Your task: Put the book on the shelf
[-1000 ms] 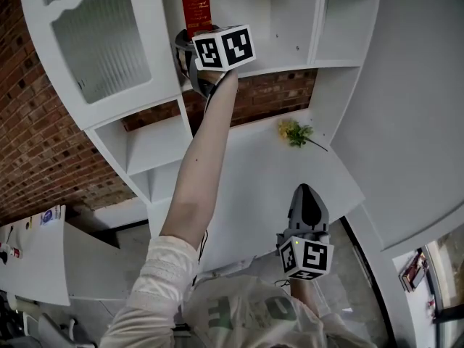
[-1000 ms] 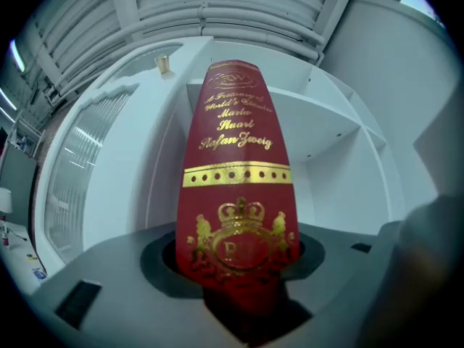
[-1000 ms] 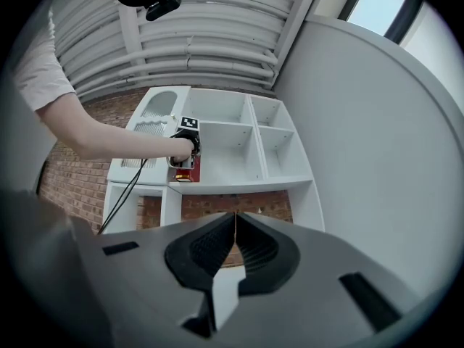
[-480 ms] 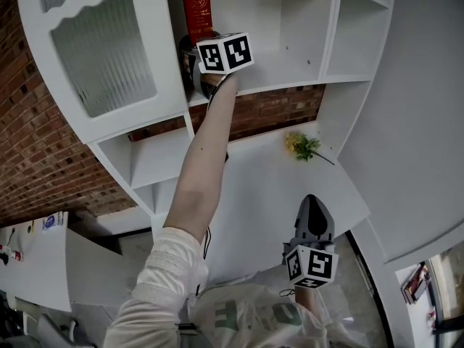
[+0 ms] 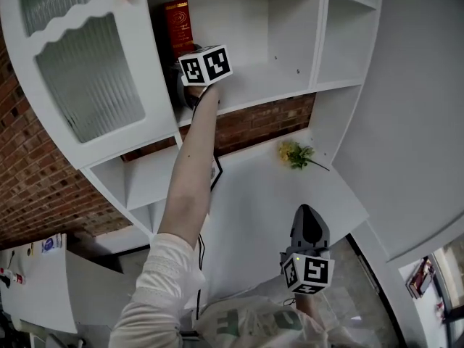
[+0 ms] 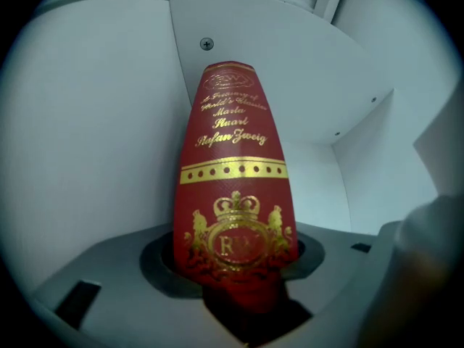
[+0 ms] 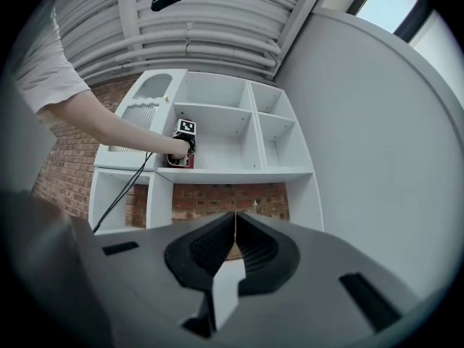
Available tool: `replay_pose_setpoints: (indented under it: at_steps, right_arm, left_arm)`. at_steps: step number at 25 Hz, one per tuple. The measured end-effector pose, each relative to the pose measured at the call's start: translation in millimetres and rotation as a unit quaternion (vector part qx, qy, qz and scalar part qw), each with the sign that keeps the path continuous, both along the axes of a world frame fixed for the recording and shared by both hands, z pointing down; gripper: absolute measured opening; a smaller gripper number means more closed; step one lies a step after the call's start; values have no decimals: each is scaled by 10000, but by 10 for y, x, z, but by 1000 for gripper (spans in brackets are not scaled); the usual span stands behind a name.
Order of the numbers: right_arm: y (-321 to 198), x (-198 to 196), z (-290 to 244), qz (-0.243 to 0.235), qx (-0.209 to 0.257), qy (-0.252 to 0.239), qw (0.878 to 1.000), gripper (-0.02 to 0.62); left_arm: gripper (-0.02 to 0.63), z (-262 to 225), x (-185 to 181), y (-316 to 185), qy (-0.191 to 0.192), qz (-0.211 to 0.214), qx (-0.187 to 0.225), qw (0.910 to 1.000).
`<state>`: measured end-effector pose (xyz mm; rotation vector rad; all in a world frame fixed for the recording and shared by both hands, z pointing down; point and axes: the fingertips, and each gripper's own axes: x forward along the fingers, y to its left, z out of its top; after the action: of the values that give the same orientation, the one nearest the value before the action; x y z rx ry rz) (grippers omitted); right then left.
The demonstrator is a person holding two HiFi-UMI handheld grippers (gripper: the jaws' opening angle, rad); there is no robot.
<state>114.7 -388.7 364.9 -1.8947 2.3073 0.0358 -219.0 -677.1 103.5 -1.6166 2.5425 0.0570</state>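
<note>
Our left gripper (image 6: 239,296) clamps the red book (image 6: 233,187) upright by the shelf (image 5: 290,71) compartment's left wall; right gripper (image 7: 233,223) jaws together; brick wall (image 5: 254,122) behind.

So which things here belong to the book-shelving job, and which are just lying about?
Job: red book, gripped by the left gripper; white shelf compartment around it.
Lying about: yellow flowers on the desk; ribbed-glass cabinet door; right gripper, shut, empty.
</note>
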Motion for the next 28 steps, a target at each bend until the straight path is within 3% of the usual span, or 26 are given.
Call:
replay_pose_setpoints:
  at_steps: [19, 28]
  right_arm:
    - [176, -33, -178, -92, 275, -163, 9994, 17]
    - [427, -43, -264, -222, 374, -219, 9988, 17]
  left_arm:
    - [265, -18, 103, 150, -42, 51, 60, 10000]
    - [268, -116, 343, 598, -122, 153, 493, 9986]
